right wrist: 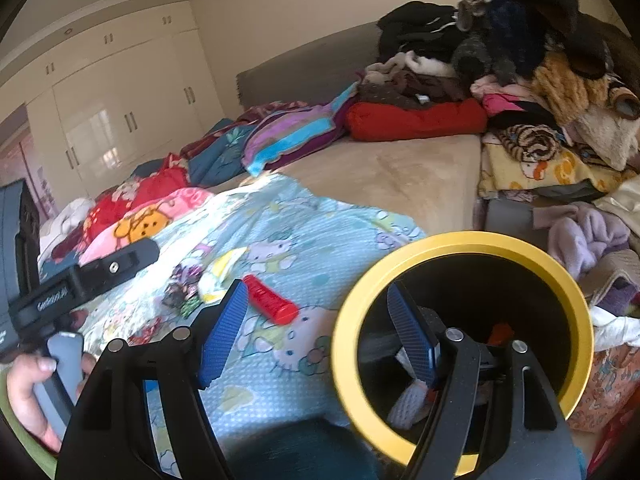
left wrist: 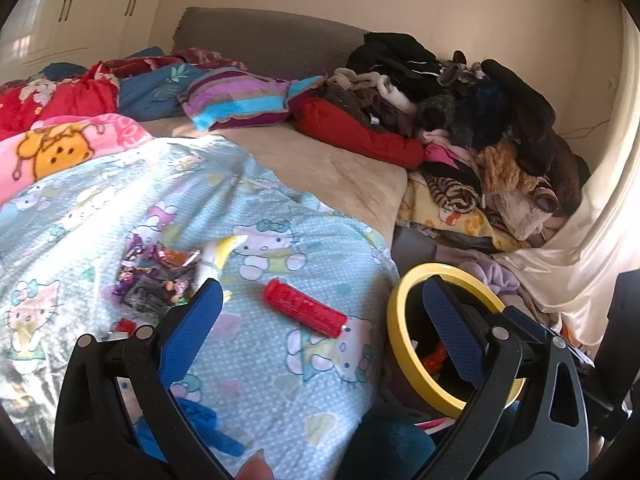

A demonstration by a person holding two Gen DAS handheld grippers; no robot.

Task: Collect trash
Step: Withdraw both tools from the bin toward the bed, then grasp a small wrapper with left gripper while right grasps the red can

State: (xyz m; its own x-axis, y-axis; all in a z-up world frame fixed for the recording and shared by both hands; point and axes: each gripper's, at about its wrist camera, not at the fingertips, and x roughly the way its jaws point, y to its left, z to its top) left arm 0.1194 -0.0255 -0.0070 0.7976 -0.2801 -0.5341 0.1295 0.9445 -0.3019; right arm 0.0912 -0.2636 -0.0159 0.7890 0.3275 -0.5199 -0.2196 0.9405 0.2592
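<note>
My two grippers, left (left wrist: pixel 324 312) and right (right wrist: pixel 316 320), gape empty; yellow-rimmed black bin (right wrist: pixel 576 300) holds scraps, red plastic tube (left wrist: pixel 305 307) and crumpled foil wrappers (left wrist: pixel 154 276) remain near the blanket's edge.

Bright daylight from the right, blowing out the pale satin curtain (left wrist: pixel 592 264) to glare. Sunlit patch on the light-blue cartoon-cat bedsheet (left wrist: pixel 224 152); window reflections on the glossy cream wardrobe doors (right wrist: pixel 108 132). Strong fisheye bending, black vignette at all corners. Soft motion blur on the yellow-rimmed black bin (right wrist: pixel 460 240) in the right view; dark clothes pile (left wrist: pixel 460 92) murky, little detail.
</note>
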